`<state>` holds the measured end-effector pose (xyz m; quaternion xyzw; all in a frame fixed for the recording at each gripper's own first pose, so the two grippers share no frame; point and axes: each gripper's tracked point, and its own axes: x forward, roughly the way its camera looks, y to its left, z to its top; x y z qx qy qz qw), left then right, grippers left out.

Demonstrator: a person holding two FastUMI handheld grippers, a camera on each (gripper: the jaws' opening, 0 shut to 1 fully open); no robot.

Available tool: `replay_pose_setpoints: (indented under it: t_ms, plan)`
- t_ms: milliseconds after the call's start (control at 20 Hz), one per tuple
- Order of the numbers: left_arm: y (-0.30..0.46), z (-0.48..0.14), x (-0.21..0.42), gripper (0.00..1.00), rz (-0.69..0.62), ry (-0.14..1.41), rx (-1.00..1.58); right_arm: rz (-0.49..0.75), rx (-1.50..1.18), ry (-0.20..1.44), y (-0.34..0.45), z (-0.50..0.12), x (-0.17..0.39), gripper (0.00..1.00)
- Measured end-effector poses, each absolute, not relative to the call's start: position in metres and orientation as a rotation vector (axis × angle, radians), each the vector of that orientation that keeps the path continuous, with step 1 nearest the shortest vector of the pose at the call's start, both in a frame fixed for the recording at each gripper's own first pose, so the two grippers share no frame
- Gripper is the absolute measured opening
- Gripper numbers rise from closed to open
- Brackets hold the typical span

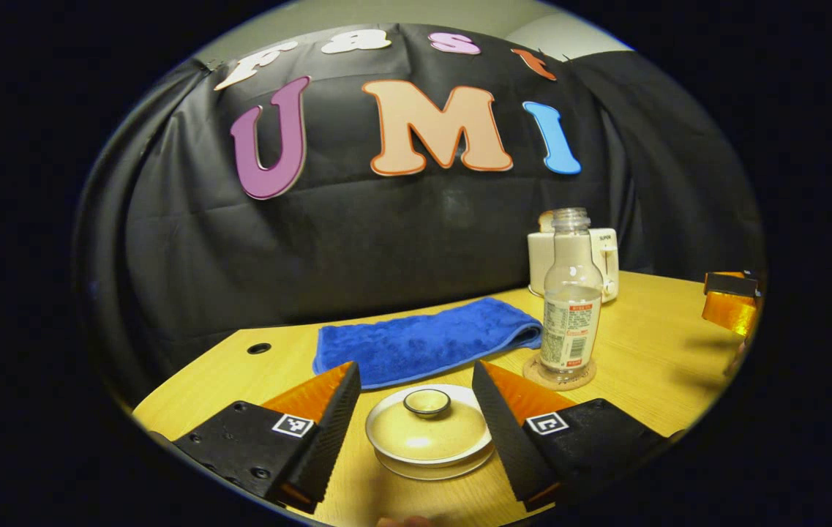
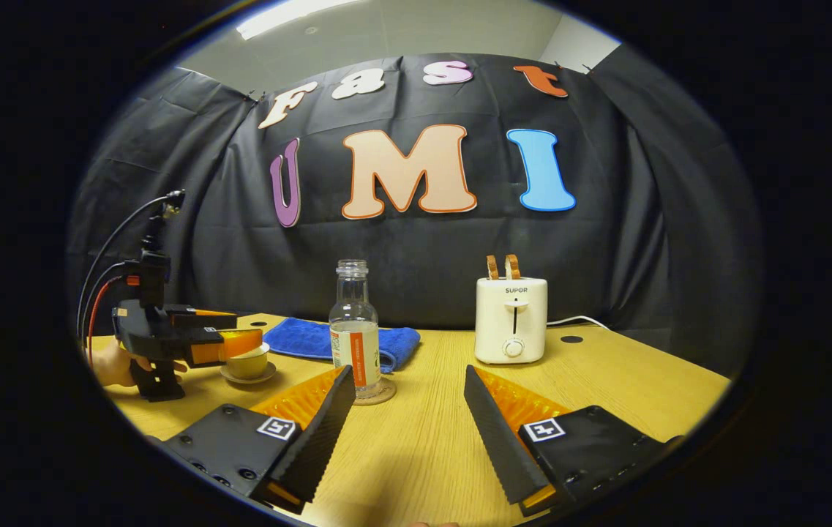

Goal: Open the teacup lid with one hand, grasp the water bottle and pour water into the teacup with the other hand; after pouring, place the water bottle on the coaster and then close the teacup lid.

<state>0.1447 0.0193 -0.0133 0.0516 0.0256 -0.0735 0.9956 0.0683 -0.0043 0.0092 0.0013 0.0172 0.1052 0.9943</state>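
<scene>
A cream teacup (image 1: 428, 439) with its lid (image 1: 426, 421) on sits on a saucer, between the spread fingers of my left gripper (image 1: 416, 369), which is open and touches nothing. The uncapped water bottle (image 1: 569, 307), partly filled, stands upright on a round cork coaster (image 1: 558, 377) to the cup's right. In the right gripper view my right gripper (image 2: 408, 377) is open over bare table, with the bottle (image 2: 354, 337) on its coaster (image 2: 379, 395) just beyond its left finger. Farther left, a hand holds the left gripper (image 2: 251, 342) around the teacup (image 2: 247, 362).
A folded blue towel (image 1: 423, 340) lies behind the cup and bottle. A white toaster (image 2: 511, 318) stands at the back of the wooden table (image 2: 606, 373), its cord trailing right. Cable holes sit in the tabletop near the back edge. The right gripper (image 1: 730, 304) shows at the far right.
</scene>
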Motion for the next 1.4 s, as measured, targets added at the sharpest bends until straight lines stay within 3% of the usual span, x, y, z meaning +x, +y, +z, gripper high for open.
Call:
replay_pose_setpoints:
  t_ms: [200, 300, 350, 400, 450, 550, 750, 850, 900, 950, 1050, 1100, 1400]
  plan:
    - [0.034, -0.009, 0.125, 0.97, -0.063, 0.02, 0.05, 0.205, 0.003, 0.033, -0.007, 0.01, 0.065, 1.0]
    - [0.034, -0.008, 0.103, 1.0, -0.05, 0.014, -0.009, 0.196, 0.002, 0.033, -0.009, 0.01, 0.062, 0.91]
    - [0.036, -0.005, 0.093, 0.97, -0.037, 0.002, -0.01, 0.191, 0.002, 0.034, -0.011, 0.011, 0.061, 0.95]
    - [0.039, -0.007, 0.083, 0.97, -0.021, 0.005, -0.006, 0.188, 0.002, 0.033, -0.011, 0.01, 0.057, 0.91]
    - [0.042, -0.008, 0.07, 0.96, 0.004, 0.014, -0.009, 0.192, 0.002, 0.034, -0.01, 0.011, 0.052, 0.96]
    - [0.047, -0.004, 0.043, 0.97, 0.048, 0.002, -0.007, 0.18, 0.002, 0.03, -0.011, 0.012, 0.04, 0.96]
    - [0.04, -0.003, -0.001, 0.96, 0.059, -0.004, -0.002, 0.195, 0.003, 0.031, -0.004, 0.014, 0.012, 0.91]
    - [0.034, -0.004, -0.014, 0.96, 0.047, 0.002, -0.002, 0.194, 0.003, 0.031, -0.005, 0.015, -0.001, 0.95]
    - [0.033, -0.002, -0.02, 0.96, 0.046, -0.001, -0.003, 0.192, 0.004, 0.032, -0.005, 0.014, -0.006, 0.92]
    - [0.033, -0.002, -0.022, 0.96, 0.05, -0.001, -0.003, 0.187, 0.004, 0.035, -0.005, 0.014, -0.011, 0.95]
    - [0.027, -0.006, -0.023, 0.96, 0.041, 0.017, 0.004, 0.171, 0.003, 0.035, -0.007, 0.015, -0.018, 0.92]
    - [0.025, -0.005, -0.026, 0.96, 0.035, 0.015, 0.004, 0.174, 0.004, 0.033, -0.005, 0.016, -0.023, 0.96]
    - [0.021, -0.002, -0.027, 0.96, 0.022, 0.004, 0.0, 0.176, 0.004, 0.033, -0.004, 0.016, -0.025, 0.96]
